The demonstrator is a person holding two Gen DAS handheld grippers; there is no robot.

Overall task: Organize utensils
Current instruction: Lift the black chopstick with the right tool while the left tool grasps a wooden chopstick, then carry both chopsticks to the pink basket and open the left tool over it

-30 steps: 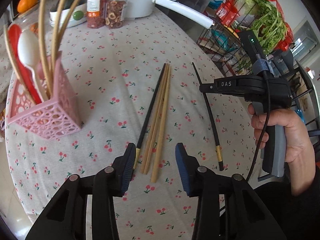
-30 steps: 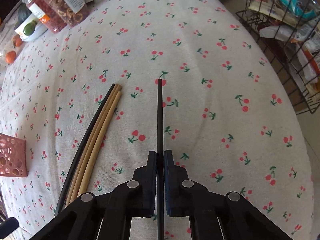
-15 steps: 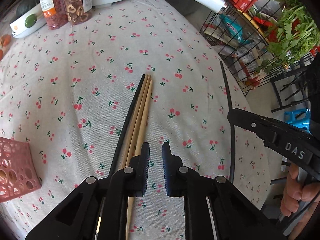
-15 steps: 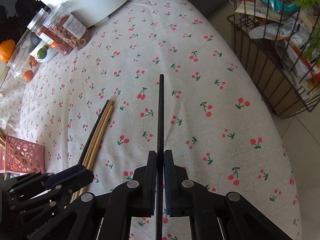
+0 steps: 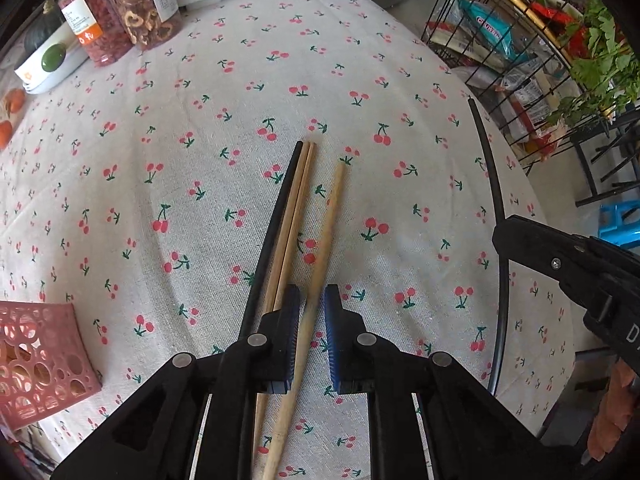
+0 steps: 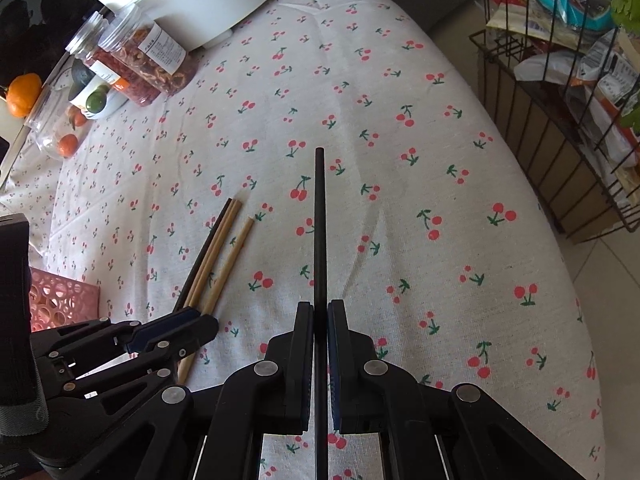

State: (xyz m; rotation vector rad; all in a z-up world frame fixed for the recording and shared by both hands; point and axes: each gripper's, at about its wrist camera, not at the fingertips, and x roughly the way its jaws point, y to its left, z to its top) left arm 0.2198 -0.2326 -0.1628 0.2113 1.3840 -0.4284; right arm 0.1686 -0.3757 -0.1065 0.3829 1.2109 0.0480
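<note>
Left tongs now peel one bamboo chopstick away from the bundle, barely pinching it, while right tongs clamp the black chopstick, so both are ready for the pink holder.

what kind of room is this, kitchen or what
Probably a home kitchen or dining area: a table under a cherry-print cloth, jars of dried food, and a wire rack of groceries beside it.

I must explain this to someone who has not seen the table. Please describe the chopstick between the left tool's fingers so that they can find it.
On the cherry-print tablecloth, right of the pink basket, lie several chopsticks. The wooden chopstick runs between the fingers of the left tool. Unlike the black-and-wood bundle beside it, it lies alone, angled slightly away.
</note>
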